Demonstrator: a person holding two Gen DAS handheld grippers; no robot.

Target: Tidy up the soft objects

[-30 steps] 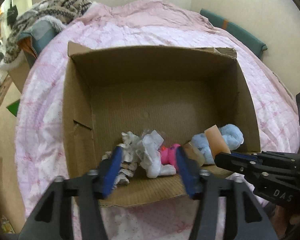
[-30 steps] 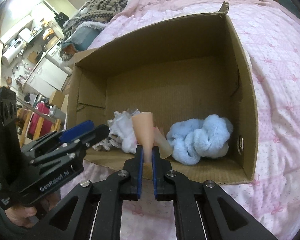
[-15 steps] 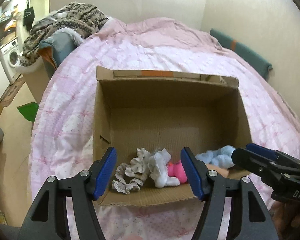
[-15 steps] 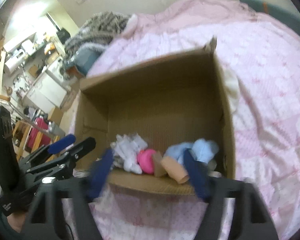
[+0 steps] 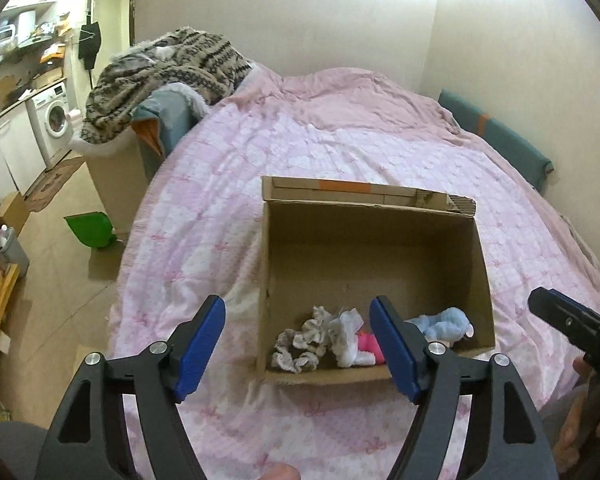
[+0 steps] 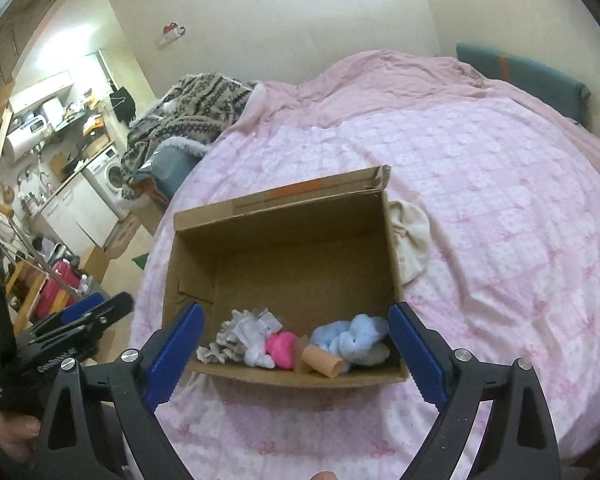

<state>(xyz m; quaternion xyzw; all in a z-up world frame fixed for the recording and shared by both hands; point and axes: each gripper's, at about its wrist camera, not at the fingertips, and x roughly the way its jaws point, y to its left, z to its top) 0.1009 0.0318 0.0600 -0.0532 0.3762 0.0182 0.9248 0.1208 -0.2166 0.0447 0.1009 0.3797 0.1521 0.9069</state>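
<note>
**Both tongs empty above the box, soft pieces lined along the near wall**

Inside the open brown cardboard box (image 6: pixel 284 264) on the pink patterned bed (image 6: pixel 500 200), left to right along the near wall: grey-white lacy scrunchie (image 6: pixel 220 346), crumpled white fabric piece (image 6: pixel 256 332), bright pink soft roll (image 6: pixel 281 348), peach-coloured rolled cloth (image 6: pixel 324 362), fluffy light-blue plush bundle (image 6: pixel 352 338). All light, limp and easily squashed; nothing fragile, little risk of slipping, though fluff and lace likely to snag on toothed pads. Best pinched through the thick middle of each bundle; the peach roll across its body, not at the open end. Outside the box, touching its right wall, a cream cloth heap (image 6: pixel 410 240), probably next to collect; a grab at a raised fold should serve.

Left tongs (image 5: pixel 298 344) moderately wide and opening, nothing between the pads. Right tongs (image 6: pixel 296 354) spread very wide and opening, also empty.

Against a second ago: then clamped narrow on the peach roll, right tongs now free of it, roll lying in the box beside the blue bundle. Both tongs higher and farther back, box smaller in view, more bed showing.
</note>
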